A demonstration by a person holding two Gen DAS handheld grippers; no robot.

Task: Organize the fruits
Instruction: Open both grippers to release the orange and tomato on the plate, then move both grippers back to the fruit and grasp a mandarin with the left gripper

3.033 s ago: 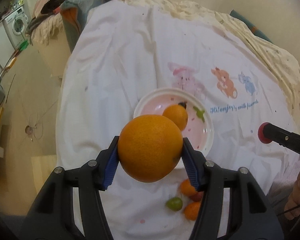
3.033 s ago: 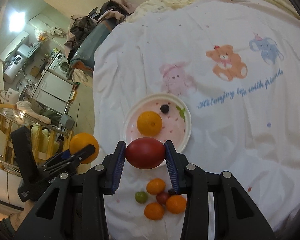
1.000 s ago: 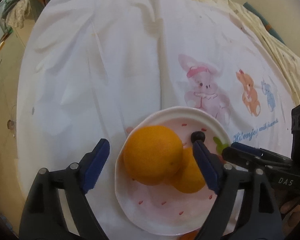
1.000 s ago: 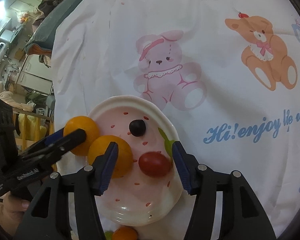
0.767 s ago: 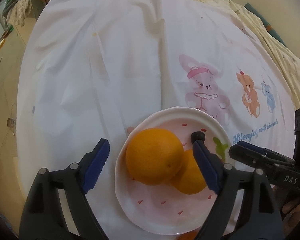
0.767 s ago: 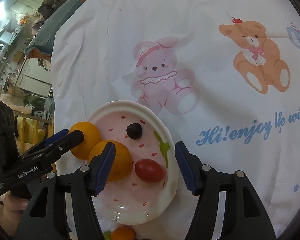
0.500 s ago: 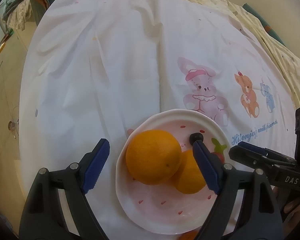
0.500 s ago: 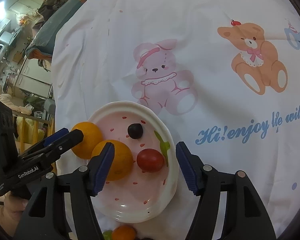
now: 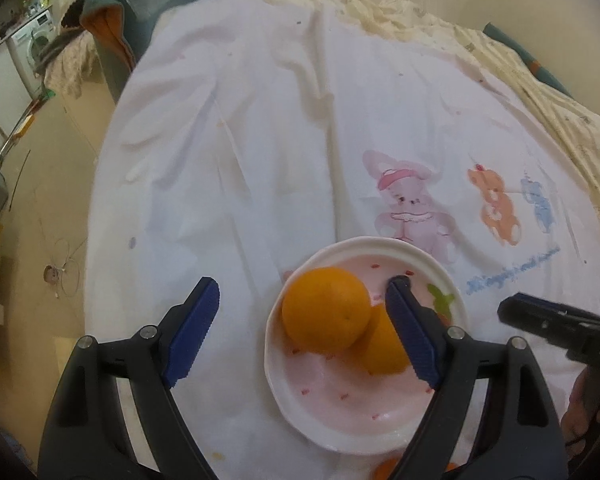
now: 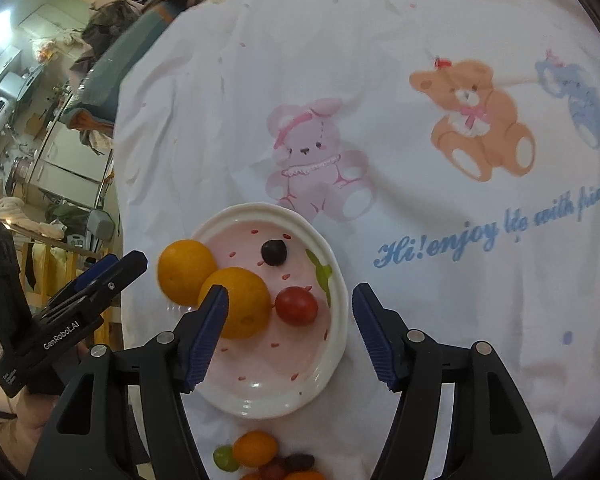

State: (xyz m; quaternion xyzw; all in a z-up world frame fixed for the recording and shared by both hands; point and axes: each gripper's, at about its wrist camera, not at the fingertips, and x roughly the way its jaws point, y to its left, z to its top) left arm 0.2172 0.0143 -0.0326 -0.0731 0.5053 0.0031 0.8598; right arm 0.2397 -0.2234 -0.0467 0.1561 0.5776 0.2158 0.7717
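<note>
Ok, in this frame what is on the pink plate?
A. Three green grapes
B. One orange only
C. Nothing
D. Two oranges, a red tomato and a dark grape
D: the right wrist view shows two oranges, a red tomato and a dark grape on the pink plate.

Each gripper was matte black plastic with two angled arms, round silver screws at the joints and ribbed blue pads (image 9: 191, 334) on the fingers. The left gripper (image 10: 80, 308), seen from the right wrist camera, carried white "GenRobot.AI" lettering; the right gripper (image 9: 556, 320) showed white letters "DAS". Bare skin of a hand (image 10: 32, 424) showed behind the left one
</note>
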